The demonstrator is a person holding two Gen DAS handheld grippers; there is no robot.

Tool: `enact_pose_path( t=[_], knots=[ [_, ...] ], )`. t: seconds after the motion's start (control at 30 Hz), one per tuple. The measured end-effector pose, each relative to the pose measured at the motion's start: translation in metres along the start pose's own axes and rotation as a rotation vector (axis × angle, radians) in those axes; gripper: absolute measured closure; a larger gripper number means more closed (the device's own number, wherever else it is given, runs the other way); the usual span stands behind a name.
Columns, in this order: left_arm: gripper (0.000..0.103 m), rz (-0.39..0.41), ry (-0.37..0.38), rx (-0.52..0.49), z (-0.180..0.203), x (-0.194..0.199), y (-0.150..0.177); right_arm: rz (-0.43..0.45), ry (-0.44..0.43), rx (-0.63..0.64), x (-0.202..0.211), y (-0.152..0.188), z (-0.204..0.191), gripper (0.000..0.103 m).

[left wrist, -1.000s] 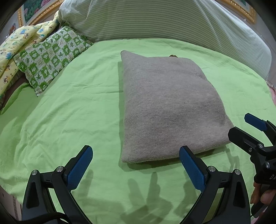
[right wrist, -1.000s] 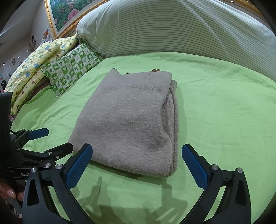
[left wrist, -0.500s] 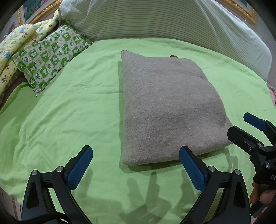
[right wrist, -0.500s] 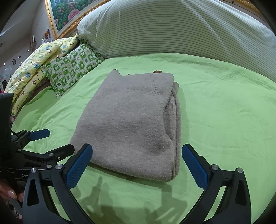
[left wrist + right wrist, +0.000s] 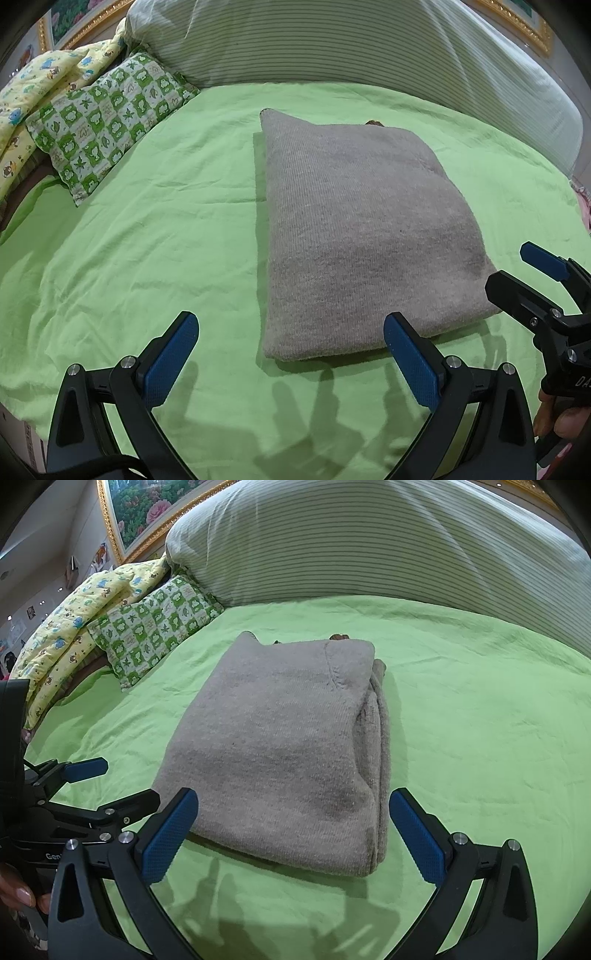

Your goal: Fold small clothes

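Observation:
A grey knitted garment (image 5: 362, 229) lies folded into a thick rectangle on the green bedsheet (image 5: 147, 236); it also shows in the right wrist view (image 5: 288, 746), with stacked layers along its right edge. My left gripper (image 5: 291, 354) is open and empty, just short of the garment's near edge. My right gripper (image 5: 293, 830) is open and empty, straddling the near edge without touching it. Each gripper shows in the other's view: the right one at the right (image 5: 532, 280), the left one at the left (image 5: 96, 786).
A green checked pillow (image 5: 107, 114) and a yellow printed quilt (image 5: 33, 85) lie at the far left. A large striped bolster (image 5: 369, 48) runs along the back. A gold-framed floral picture (image 5: 147, 506) hangs behind.
Both grippers have drawn slightly nearer the garment's near edge. Their jaws stay open. The garment has not moved.

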State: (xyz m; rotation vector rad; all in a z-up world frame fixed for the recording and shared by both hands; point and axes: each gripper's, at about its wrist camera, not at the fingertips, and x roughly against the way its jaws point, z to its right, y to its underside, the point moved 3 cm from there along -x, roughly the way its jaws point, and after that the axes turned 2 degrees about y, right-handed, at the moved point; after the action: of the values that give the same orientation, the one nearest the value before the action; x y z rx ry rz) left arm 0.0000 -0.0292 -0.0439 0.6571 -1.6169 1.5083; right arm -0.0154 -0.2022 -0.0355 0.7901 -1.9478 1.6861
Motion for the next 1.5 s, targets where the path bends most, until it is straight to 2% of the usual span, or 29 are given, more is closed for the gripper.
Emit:
enact_pose_path(
  t=[1.5],
  knots=[
    [0.002, -0.012, 0.021, -0.012, -0.004, -0.011, -0.017, -0.009, 0.004, -0.024, -0.008, -0.009, 0.007, 0.000]
  ],
)
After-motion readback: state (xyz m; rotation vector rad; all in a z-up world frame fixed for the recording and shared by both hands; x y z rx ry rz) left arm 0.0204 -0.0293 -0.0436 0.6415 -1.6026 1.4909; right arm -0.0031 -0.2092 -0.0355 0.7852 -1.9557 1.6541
